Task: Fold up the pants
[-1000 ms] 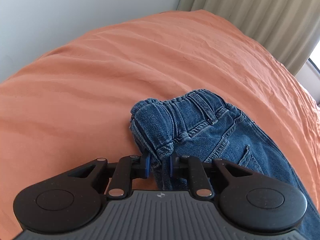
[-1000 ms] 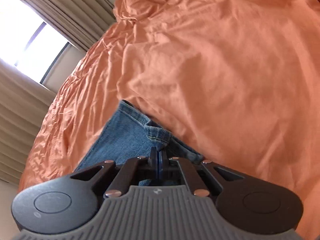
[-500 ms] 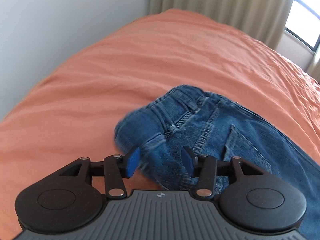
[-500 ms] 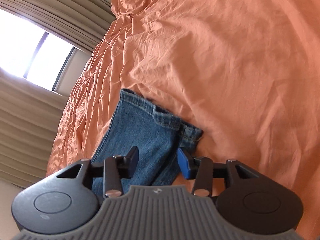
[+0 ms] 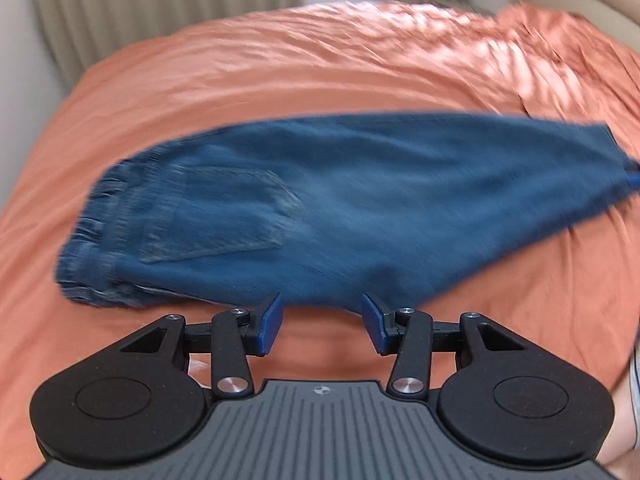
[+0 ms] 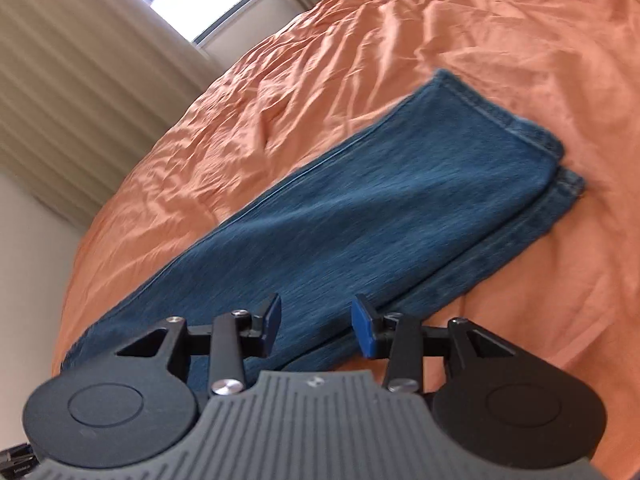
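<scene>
Orange bedsheet (image 5: 280, 80) covers a bed, rumpled toward the far side, with beige curtains (image 5: 160, 4) and a bright window behind. Jeans (image 5: 360, 208) lie flat on the sheet, already folded lengthwise, one leg stacked on the other.

Left wrist view: the jeans' long axis runs across the frame, waistband (image 5: 92, 236) and back pocket at left, hems toward the far right edge. Left gripper (image 5: 322, 322) hangs just short of the near long edge, roughly mid-length. Jaws stand part-way apart with only bare sheet between them; nothing held.

Right wrist view: right gripper (image 6: 316, 326) sits over the leg portion, denim showing in the gap under its tips. Jaws likewise part-way apart, and within the last half second they have closed a little; pads do not appear to press on cloth. The paired hems (image 6: 556, 168) lie ahead and to the right, the top hem set slightly back from the lower one.

Judgement: lengthwise fold looks done; a crosswise fold remains. That move turns on the long axis. The right gripper is nearer the hems, the left nearer the waistband, so the hem end would likely be carried along that axis toward the waistband. Both views are motion-blurred.
</scene>
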A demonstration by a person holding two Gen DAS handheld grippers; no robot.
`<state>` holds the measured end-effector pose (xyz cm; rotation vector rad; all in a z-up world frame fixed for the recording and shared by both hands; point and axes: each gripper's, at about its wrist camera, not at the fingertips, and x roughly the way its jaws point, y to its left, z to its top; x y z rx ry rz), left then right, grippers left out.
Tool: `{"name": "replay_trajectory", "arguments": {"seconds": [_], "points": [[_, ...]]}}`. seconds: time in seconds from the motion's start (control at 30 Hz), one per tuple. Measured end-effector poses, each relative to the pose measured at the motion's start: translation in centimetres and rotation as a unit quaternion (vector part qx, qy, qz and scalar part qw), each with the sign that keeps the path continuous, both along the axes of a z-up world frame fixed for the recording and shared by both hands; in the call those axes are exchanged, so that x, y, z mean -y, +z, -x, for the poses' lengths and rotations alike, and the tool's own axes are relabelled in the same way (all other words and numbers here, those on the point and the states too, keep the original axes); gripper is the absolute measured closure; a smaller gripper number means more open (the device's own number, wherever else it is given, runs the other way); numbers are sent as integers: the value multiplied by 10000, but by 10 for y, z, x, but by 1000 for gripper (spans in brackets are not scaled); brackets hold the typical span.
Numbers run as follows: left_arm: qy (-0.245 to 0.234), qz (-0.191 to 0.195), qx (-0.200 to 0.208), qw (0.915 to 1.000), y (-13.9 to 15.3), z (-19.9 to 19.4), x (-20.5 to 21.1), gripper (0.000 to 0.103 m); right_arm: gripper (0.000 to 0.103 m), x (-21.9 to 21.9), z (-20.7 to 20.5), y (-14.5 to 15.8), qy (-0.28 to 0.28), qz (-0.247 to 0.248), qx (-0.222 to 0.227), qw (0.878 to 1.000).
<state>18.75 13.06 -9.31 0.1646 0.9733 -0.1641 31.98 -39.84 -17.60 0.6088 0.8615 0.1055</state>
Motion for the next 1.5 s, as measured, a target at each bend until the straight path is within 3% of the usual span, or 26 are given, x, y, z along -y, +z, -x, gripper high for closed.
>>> {"name": "replay_trajectory", "arguments": {"seconds": [0.1,0.2,0.33,0.43,0.53,0.8,0.93,0.97,1.03,1.2,1.33,1.5], "points": [[-120,6,-292,9995,-26,-2,21,48,66,-36,3,8,525,232,29,9983],[141,208,-460,9986,-50,-10,29,47,66,-72,4,7,1031,592,-91,9929],[743,684,-278,9945,-63,-21,26,45,65,-112,2,-12,1662,1139,-600,9776],[1020,1030,-24,9894,-55,-26,25,42,66,-136,2,-21,1973,1405,-618,9683],[1105,967,134,9891,-45,-34,27,38,66,-158,0,-20,2250,1475,-363,9624],[1504,742,-558,9843,-62,-62,31,35,66,-208,-14,-21,2675,1728,-187,9477],[1820,610,-398,9806,-77,-57,37,35,67,-198,-12,-22,2511,1581,-76,9549],[1893,624,-320,9794,-79,-55,37,39,67,-193,-12,-21,2425,1577,-64,9572],[1876,696,-221,9795,-73,-52,39,83,67,-179,-11,-18,2236,1638,-64,9608],[1630,646,-278,9841,-44,-40,32,90,67,-115,2,5,1585,1860,11,9697],[1605,490,-814,9825,-72,-46,32,90,67,-50,10,13,736,1596,-172,9843],[1501,343,-1013,9829,-82,-48,39,90,67,38,23,18,-488,902,-359,9941]]}}
